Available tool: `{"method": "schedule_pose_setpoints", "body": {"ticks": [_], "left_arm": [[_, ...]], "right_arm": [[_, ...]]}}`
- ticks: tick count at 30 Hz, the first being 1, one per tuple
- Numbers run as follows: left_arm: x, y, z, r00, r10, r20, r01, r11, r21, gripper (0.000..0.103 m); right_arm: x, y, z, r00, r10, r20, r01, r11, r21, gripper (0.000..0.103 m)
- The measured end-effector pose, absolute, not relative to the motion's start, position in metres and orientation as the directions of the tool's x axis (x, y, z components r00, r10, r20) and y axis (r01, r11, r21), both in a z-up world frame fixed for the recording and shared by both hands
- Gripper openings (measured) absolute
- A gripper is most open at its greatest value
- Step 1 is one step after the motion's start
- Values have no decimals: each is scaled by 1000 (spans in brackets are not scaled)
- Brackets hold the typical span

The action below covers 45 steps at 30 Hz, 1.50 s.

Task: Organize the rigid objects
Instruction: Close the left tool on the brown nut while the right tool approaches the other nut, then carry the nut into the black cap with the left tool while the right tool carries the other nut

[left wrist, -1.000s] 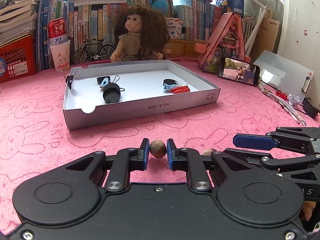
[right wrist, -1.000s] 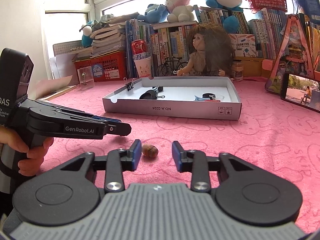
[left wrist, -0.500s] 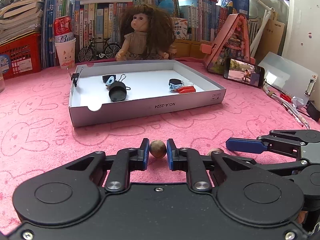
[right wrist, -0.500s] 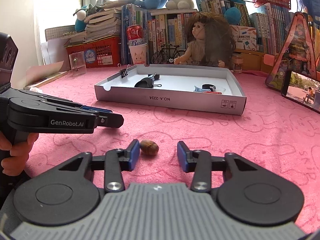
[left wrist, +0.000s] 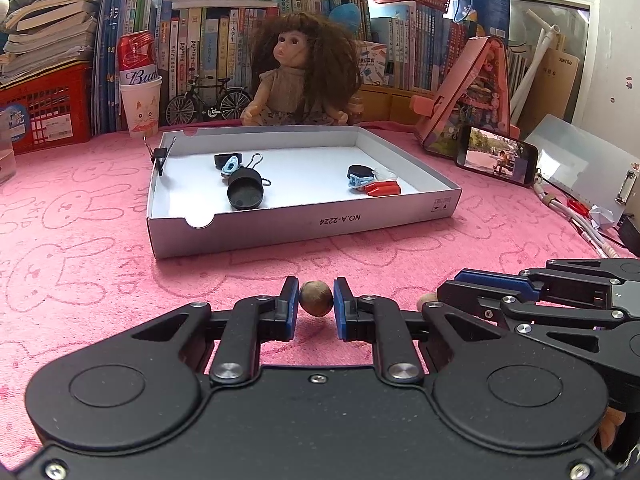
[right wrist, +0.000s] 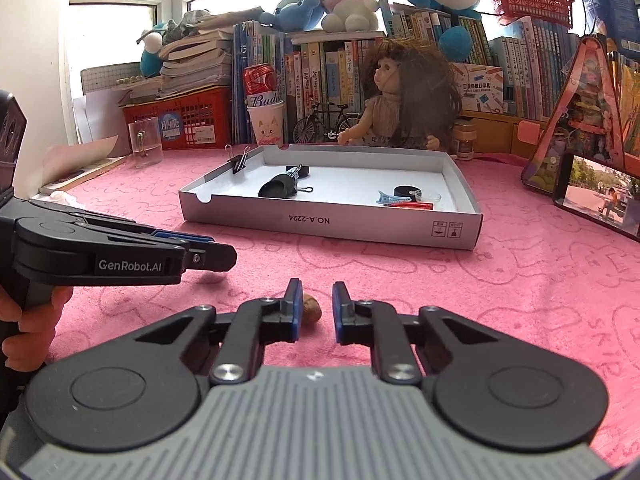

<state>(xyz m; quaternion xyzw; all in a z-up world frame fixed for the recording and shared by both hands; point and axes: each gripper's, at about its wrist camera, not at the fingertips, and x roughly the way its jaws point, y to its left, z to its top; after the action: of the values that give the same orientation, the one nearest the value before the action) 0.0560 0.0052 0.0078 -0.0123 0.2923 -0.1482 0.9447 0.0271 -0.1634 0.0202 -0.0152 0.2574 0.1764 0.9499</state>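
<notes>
Nut in your left tool (left wrist: 316,307): the brown nut (left wrist: 315,299) sits clamped between its blue pads.
Nut at your right tool (right wrist: 314,307): a second nut (right wrist: 311,309) touches the left pad; the jaws have closed to their narrowest, yet the right pad stands clear.
Beyond both tools: white box (left wrist: 304,227) on the pink table (left wrist: 80,240).

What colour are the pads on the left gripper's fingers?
Blue pads on black fingers, clearest in the left wrist view, where they clamp a brown nut.
</notes>
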Motion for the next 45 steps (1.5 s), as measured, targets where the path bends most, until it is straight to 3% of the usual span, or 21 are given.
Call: {"method": "schedule_pose_setpoints", "body": {"ticks": [17,20,21,28,29,30,31,32,45], "left_arm": [[67,11,17,808,-265,-526,235,964,-124,17],[68,12,16,807,-266,-528,237,964,-122,17],[68,11,16,806,-265,-529,237,964,-121,17],[66,11,13,804,-265,-533,239,964,-119,17],[66,11,13,805,-263,-531,238,964,-117,17],[66,11,14,806,-262,-530,237,964,-116,17],[67,11,14,807,-262,-529,236,965,-118,17],[67,11,15,809,-260,-527,234,965,-118,17],[78,19,23,827,-240,-508,200,971,-133,17]], "right_arm": [[42,-182,31,841,273,-468,-268,960,78,18],[36,-183,32,829,327,-454,-312,944,110,29],[34,-180,32,825,334,-457,-322,941,106,42],[37,-164,17,779,343,-525,-346,933,95,64],[40,-162,16,772,335,-541,-342,935,91,64],[41,-160,14,765,331,-553,-344,935,84,47],[41,-159,14,763,330,-556,-346,935,81,39],[41,-157,14,764,327,-556,-348,935,72,24],[52,-167,34,820,291,-494,-300,952,62,23]]}}
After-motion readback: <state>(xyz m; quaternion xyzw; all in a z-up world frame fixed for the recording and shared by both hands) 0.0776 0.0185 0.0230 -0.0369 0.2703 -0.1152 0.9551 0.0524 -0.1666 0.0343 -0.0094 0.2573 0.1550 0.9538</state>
